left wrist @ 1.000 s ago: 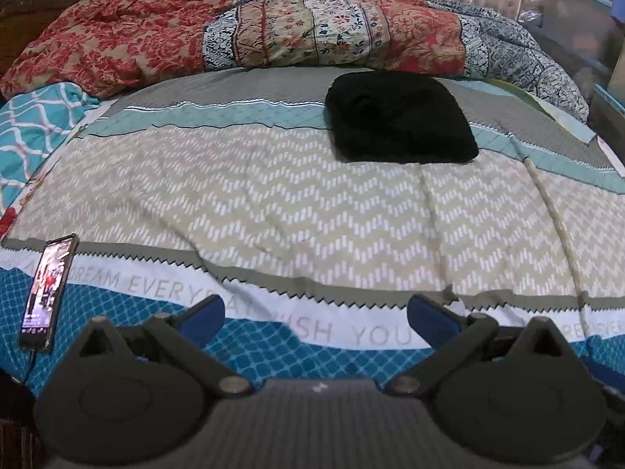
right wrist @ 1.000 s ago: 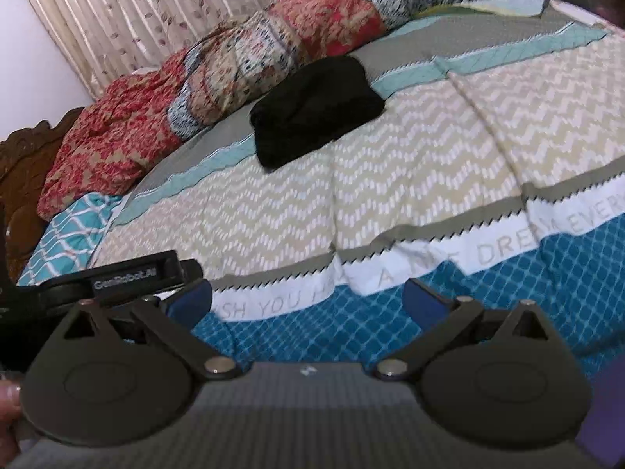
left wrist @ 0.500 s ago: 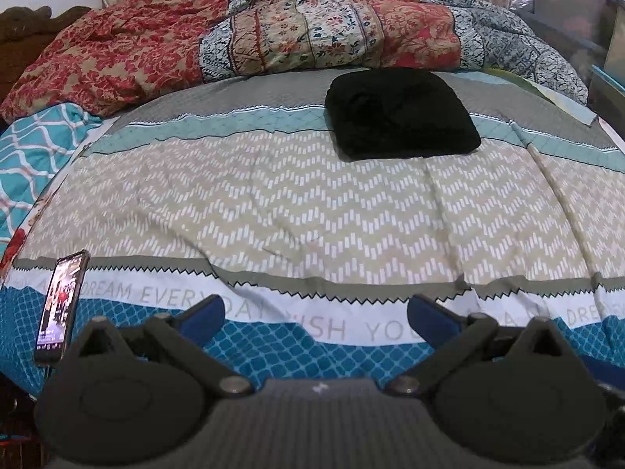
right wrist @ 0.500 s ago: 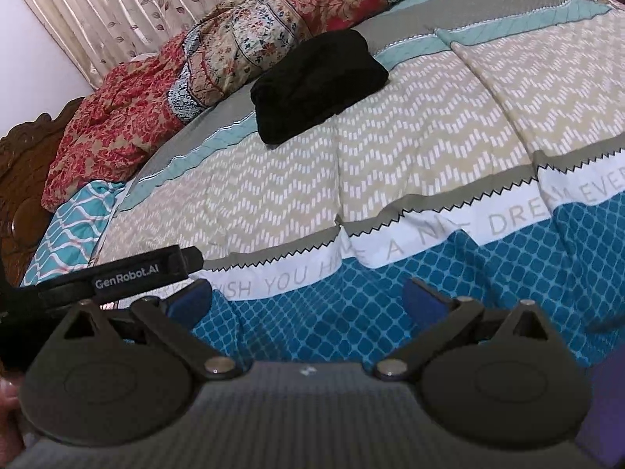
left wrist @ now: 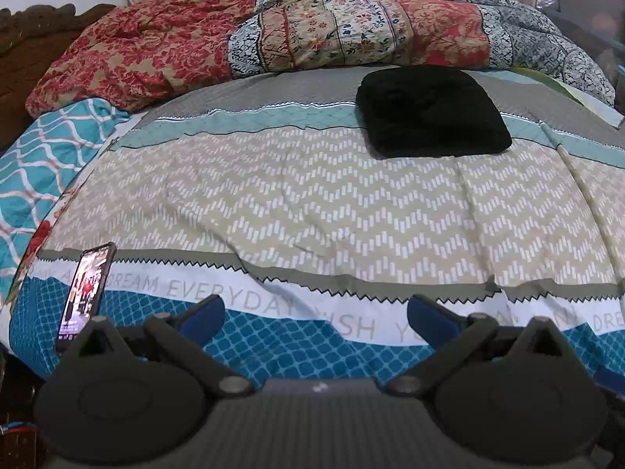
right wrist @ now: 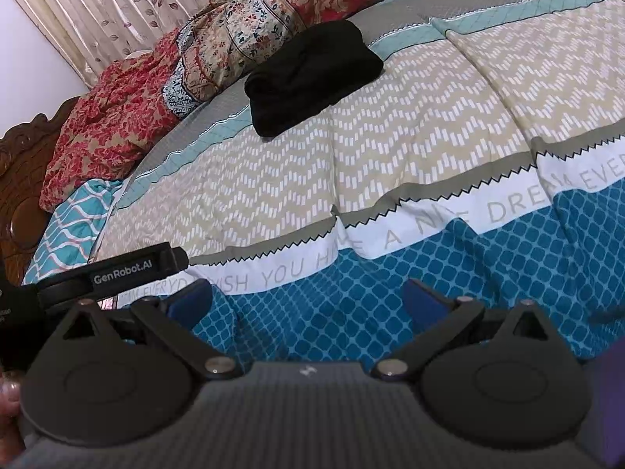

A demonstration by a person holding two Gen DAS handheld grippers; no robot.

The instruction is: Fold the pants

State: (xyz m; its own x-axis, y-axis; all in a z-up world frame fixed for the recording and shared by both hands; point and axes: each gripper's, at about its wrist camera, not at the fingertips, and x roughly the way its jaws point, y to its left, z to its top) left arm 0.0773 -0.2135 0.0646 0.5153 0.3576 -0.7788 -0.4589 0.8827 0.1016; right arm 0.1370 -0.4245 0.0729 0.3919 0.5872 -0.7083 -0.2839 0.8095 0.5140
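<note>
The black pants point(left wrist: 431, 111) sit on the bed, far across from both tools, close to the bunched-up red flowery blanket point(left wrist: 164, 58) by the curtain point(right wrist: 117, 11). They already look like a neat, thick square bundle, so the folding seems done, or nearly done. They rest on the grey and light-blue stripes of the bedspread point(left wrist: 312, 203), where the cloth is flat enough that the bundle does not tip or come undone. The left tool point(left wrist: 312, 314) hangs low over the near edge of the bed, above the blue diamond part with the printed words. Its two blue fingers are spread wide apart and there is nothing between them. The right tool point(right wrist: 306, 299) is the same: wide apart, empty, over the blue part of the bedspread. In the right view a black bar of the left tool, with a printed label, sticks in from the left, so the two tools are side by side. Both are well apart from the pants, which fits with someone who has let go and has nothing more to carry. A phone point(left wrist: 86, 289) with its screen lit lies on the left edge of the bed, near the left tool, likely put there so it is easy to see and out of the way of the folding.
</note>
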